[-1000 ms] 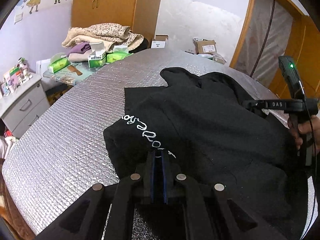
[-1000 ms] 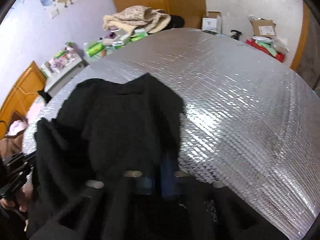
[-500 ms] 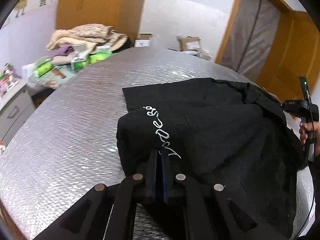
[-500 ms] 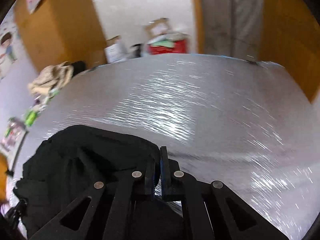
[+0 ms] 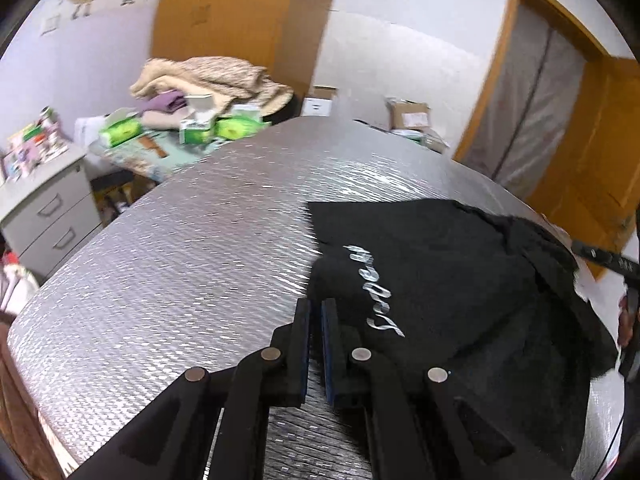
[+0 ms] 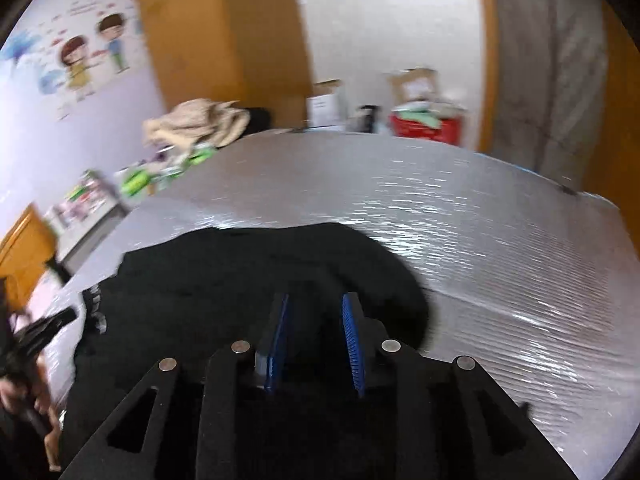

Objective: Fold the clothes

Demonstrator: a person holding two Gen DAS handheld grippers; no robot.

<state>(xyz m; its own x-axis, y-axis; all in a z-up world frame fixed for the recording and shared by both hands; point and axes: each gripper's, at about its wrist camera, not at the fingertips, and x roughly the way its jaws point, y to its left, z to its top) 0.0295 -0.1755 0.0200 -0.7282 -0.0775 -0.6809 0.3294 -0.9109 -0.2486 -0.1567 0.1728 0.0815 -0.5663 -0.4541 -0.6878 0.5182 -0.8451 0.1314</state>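
Note:
A black garment (image 5: 432, 280) with white script lettering lies folded on the silver quilted table (image 5: 180, 264). My left gripper (image 5: 316, 304) is shut with nothing between its pads, just off the garment's left edge. In the right wrist view the same garment (image 6: 240, 276) lies below my right gripper (image 6: 316, 300), which is open with blue pads apart and empty above the cloth. The other gripper and hand show at the far left (image 6: 36, 332).
A side table (image 5: 168, 148) with green tissue packs and a heap of beige clothes (image 5: 208, 80) stands behind the table. A grey drawer unit (image 5: 44, 208) is at left. Cardboard boxes (image 5: 408, 116) and a red bin (image 6: 424, 128) sit by the far wall.
My right gripper has opened and let go of the garment. My left gripper has slipped off the cloth to its left edge. The garment now lies flat on the table.

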